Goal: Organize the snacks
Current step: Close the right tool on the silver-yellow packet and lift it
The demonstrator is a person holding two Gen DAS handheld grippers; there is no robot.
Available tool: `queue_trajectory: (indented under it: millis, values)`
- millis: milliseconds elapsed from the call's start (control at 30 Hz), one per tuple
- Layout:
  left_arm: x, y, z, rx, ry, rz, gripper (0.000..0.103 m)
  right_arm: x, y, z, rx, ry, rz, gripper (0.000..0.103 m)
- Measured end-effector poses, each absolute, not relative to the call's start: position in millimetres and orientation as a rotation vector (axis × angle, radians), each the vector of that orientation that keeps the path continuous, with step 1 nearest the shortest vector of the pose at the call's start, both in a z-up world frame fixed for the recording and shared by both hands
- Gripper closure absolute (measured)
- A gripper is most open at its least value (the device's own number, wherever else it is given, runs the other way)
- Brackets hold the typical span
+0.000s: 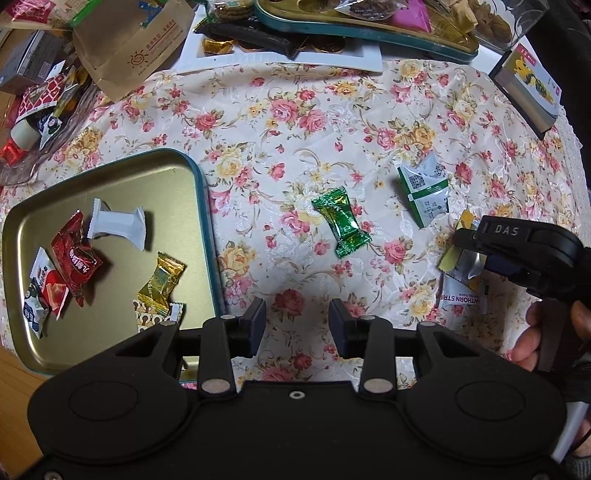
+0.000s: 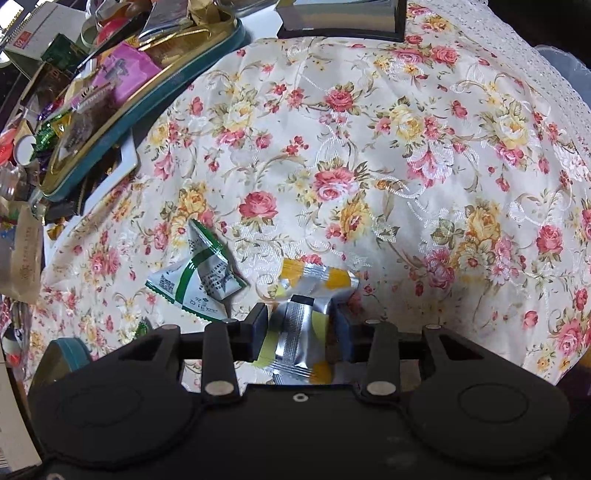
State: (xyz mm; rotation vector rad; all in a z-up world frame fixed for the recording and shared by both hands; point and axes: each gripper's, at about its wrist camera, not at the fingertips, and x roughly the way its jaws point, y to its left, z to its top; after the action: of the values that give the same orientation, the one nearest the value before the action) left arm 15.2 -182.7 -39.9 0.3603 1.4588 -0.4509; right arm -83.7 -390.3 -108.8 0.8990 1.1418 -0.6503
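Pads of my right gripper (image 2: 299, 328) sit on either side of a silver-and-yellow snack packet (image 2: 301, 332), and I read them as pressing its crumpled middle, so this gripper is grasping the packet. The packet lies on the floral tablecloth (image 2: 406, 147), its far end poking out past the fingertips.

I take the gold tin tray (image 1: 110, 177) with the teal rim as my landmark. The held packet is well to the right of the tray, seen in the left wrist view under the right gripper (image 1: 469, 251). A white packet printed with "HAWTHORN" (image 1: 458, 295) lies just beside it, partly hidden. A person's fingers (image 1: 528, 339) show at the handle there.

My left gripper (image 1: 297, 325) hangs just right of the tray's near corner with its jaws apart and only bare cloth between them; it is released.

Between the tray and the held packet lie 2 loose snacks: a green foil candy (image 1: 341, 221) nearer the tray, and a white-and-green sachet (image 1: 424, 192) farther right.

Inside the tray I count 1 white wrapped sweet (image 1: 118, 225), 1 red packet (image 1: 75, 256), 1 gold foil candy (image 1: 160, 278), a red-and-white packet (image 1: 48, 288) at the left wall, and a patterned one (image 1: 155, 317) partly hidden by my left gripper.

Beyond the tray, at the far edge of the cloth, are a brown paper bag (image 1: 129, 48), a white frame with gold coins (image 1: 280, 55) and a second teal-rimmed tin (image 1: 369, 33) piled with snacks.
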Motion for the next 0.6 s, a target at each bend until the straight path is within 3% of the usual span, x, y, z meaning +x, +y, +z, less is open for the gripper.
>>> queue_trajectory:
  millis: [300,600]
  values:
    - [20,-175,-42,0.328,1.474,-0.429,0.056,-66,-370,-111,0.723,1.157,-0.653,0.058]
    - [21,-179,-44,0.329,1.476,-0.424,0.056,-68,-358,-110,0.583,1.178,-0.595,0.065]
